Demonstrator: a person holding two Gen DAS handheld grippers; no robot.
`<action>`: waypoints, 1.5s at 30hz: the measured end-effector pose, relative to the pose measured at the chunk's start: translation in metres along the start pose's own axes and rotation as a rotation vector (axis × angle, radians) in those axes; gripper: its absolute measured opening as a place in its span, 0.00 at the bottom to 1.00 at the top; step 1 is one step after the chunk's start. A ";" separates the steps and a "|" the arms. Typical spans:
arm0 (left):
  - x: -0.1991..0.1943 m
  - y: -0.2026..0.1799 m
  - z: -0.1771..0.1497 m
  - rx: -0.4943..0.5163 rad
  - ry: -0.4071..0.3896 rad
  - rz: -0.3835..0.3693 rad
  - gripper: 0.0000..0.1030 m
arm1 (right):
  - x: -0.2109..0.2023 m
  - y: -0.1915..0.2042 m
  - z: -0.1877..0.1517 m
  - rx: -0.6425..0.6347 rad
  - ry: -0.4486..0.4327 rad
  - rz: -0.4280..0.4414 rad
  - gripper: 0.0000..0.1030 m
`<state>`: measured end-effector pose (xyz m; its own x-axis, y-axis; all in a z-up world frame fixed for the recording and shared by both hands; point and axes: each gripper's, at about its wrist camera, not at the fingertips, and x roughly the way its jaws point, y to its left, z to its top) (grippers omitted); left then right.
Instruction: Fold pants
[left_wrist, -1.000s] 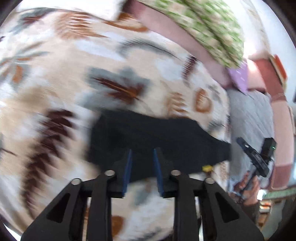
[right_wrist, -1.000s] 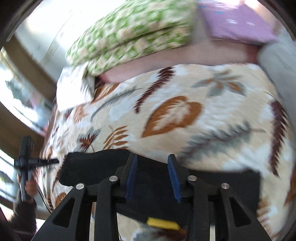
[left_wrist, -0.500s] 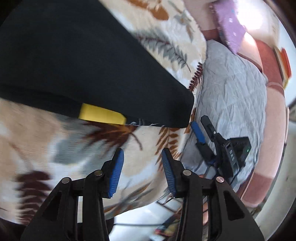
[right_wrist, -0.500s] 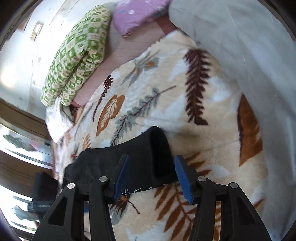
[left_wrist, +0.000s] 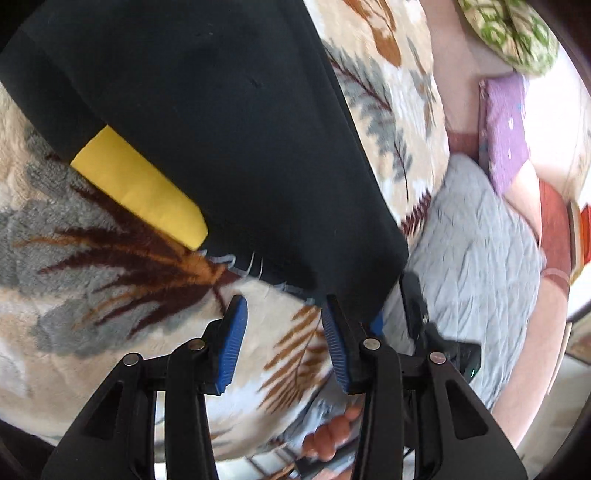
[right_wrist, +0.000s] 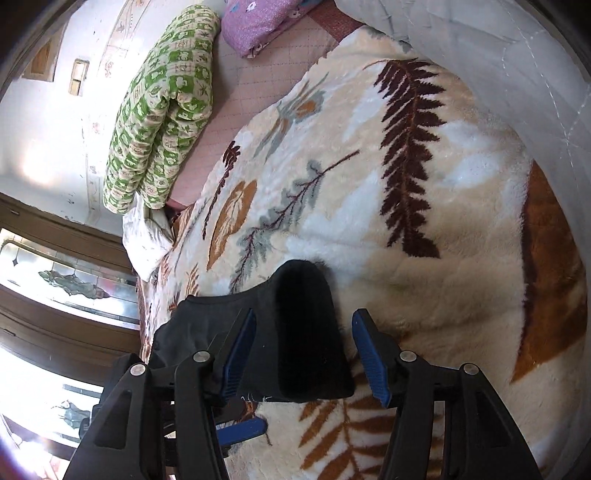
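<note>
We see the black pants (left_wrist: 207, 122) lying on the leaf-patterned blanket (left_wrist: 110, 302) that covers the bed. In the left wrist view they fill the frame from 9 to 1 o'clock, with a yellow label (left_wrist: 140, 188) poking out from under the cloth at about 9 o'clock and loose pale threads along the raw hem just above our left tool (left_wrist: 282, 334). That tool stands wide, its blue pads empty, hovering just short of the hem corner. At 5 o'clock, beyond it, the other tool and a few fingers show against the grey quilt (left_wrist: 476, 266).

In the right wrist view the right tool (right_wrist: 303, 349) is also wide and holding nothing; a raised fold of the pants (right_wrist: 295, 332) sits between its pads, touching neither as far as we can tell. A green patterned quilt (right_wrist: 162, 110) lies rolled at 11 o'clock, a purple pillow (right_wrist: 258, 22) at 12.
</note>
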<state>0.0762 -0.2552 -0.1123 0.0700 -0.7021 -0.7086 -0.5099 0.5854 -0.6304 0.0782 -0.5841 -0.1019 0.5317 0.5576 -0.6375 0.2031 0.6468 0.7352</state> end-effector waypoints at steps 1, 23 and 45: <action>0.001 0.000 0.001 -0.008 -0.014 -0.005 0.38 | 0.000 -0.001 0.001 0.001 0.001 0.003 0.55; 0.025 -0.021 0.015 0.058 -0.036 0.044 0.20 | 0.040 0.004 0.021 -0.041 0.126 0.017 0.32; 0.009 -0.041 0.038 0.056 0.138 -0.073 0.09 | 0.011 0.064 0.019 -0.127 0.064 -0.148 0.10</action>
<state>0.1303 -0.2702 -0.1052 -0.0150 -0.7906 -0.6121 -0.4590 0.5493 -0.6983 0.1125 -0.5462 -0.0582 0.4494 0.4811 -0.7527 0.1678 0.7821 0.6001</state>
